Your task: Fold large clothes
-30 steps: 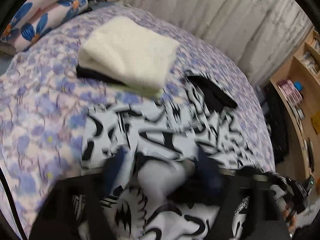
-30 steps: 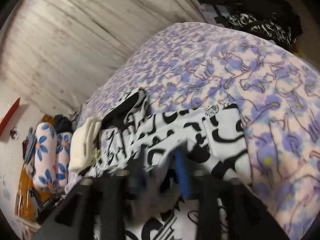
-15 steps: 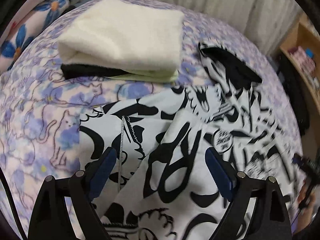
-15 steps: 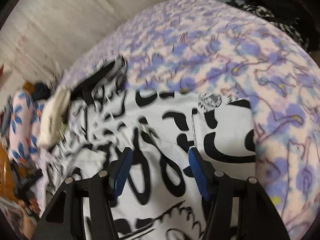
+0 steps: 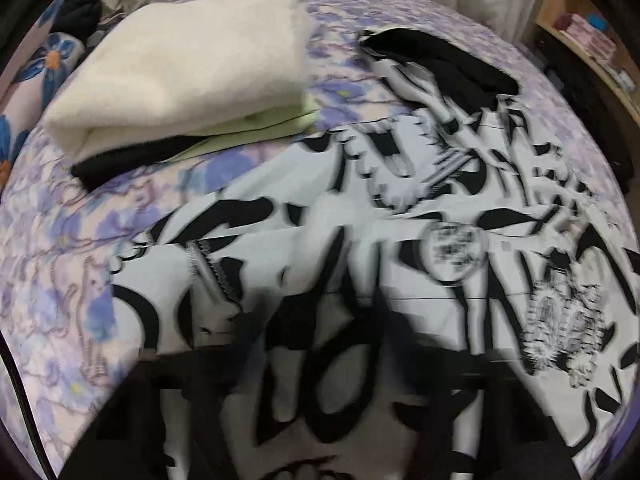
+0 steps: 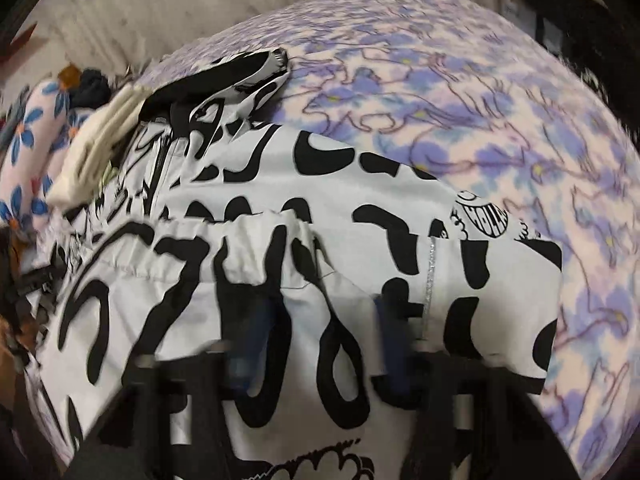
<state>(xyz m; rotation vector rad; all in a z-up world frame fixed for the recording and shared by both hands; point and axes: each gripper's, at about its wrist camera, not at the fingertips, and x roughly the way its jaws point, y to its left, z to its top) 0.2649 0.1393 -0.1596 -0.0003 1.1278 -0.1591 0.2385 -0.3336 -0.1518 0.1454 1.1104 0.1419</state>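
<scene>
Printed jacket point(image 6: 320, 240) lies half-folded beside the cream stack point(image 5: 188, 68); my right gripper point(image 6: 320, 344) gapes empty, left blurred, can't tell.

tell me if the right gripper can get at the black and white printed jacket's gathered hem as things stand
Probably yes. The right gripper hovers low over the black and white printed jacket, and the gathered hem lies just ahead of its blue fingers, with nothing lying over it. Motion blur hides the exact gap.

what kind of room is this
Most likely a bedroom. The black-and-white printed garment lies spread on a bed with a purple floral cover, a flower-print pillow sits at one end beside a folded cream blanket, and wooden shelves stand alongside.
</scene>
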